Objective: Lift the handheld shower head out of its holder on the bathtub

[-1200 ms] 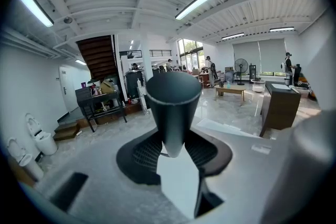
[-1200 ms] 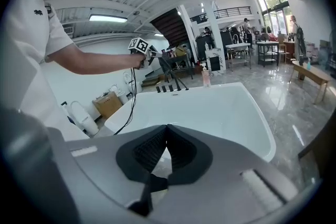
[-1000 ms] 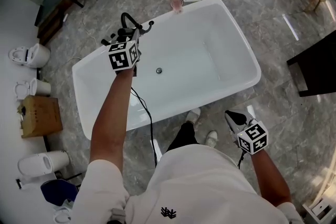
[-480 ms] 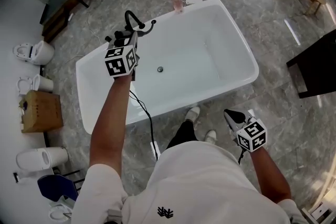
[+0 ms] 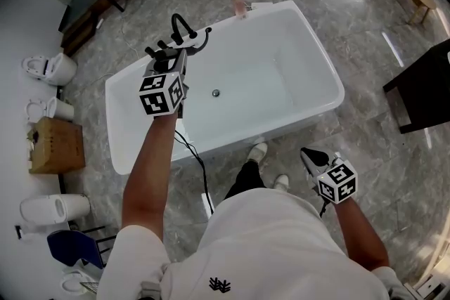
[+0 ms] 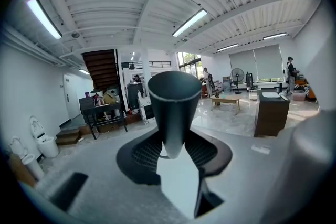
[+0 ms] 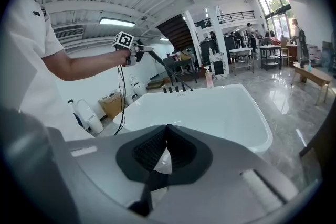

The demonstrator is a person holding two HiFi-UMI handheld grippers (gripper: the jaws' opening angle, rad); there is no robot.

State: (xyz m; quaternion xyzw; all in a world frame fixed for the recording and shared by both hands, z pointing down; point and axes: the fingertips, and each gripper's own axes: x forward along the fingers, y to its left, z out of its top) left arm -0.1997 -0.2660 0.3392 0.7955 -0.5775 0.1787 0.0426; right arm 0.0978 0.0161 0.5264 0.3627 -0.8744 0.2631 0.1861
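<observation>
In my left gripper view, the left gripper is clamped on the dark, round-handled handheld shower head. The handle stands straight up out of the ribbed black pads at the middle of the frame, with the showroom ceiling and a brown staircase behind it.

In the head view, my left arm reaches to the upper left of the frame, and the gripper holds the shower head over the far rim of the white rectangular freestanding bathtub, close by the curved black faucet. A pink soap bottle stands on the tub's top corner. My right gripper hangs low at the lower right, over the grey marble floor, well apart from the tub.

In my right gripper view, the jaws are pressed together with nothing between them. The tub fills the middle, and at upper left my outstretched arm holds the shower head raised above the rim.
</observation>
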